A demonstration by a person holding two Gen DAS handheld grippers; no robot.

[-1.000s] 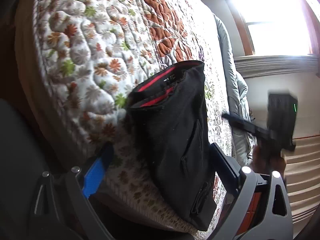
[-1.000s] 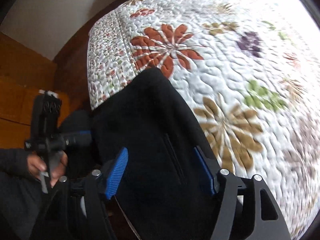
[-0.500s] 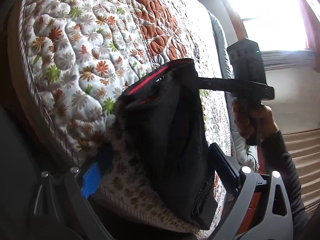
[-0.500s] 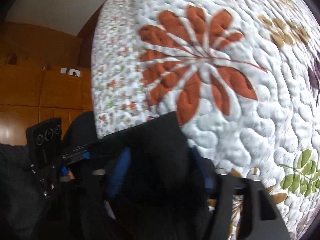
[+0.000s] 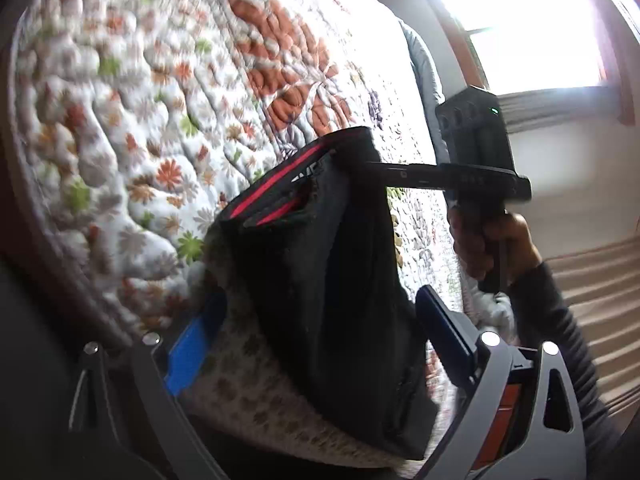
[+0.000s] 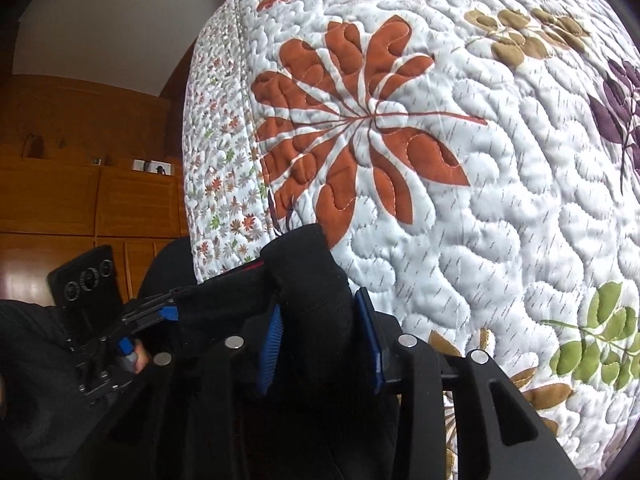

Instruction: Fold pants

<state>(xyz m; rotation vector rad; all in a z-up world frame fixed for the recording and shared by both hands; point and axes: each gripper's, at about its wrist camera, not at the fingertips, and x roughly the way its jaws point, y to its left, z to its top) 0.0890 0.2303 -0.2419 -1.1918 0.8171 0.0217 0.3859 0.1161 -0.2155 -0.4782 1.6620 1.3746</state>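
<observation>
Black pants (image 5: pixel 320 280) lie folded on quilt (image 5: pixel 132 128) at bed edge; R gripper (image 6: pixel 320 336) pinches waistband corner tight, L gripper (image 5: pixel 316 336) spread wide, astride pants, gripping nothing.

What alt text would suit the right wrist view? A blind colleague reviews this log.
The right gripper is shut on a bunched fold of black fabric pants at the edge of a white quilted bedspread printed with large rust-orange leaves. At lower left, the left gripper also reaches the pants, with wooden cabinets behind.
</observation>
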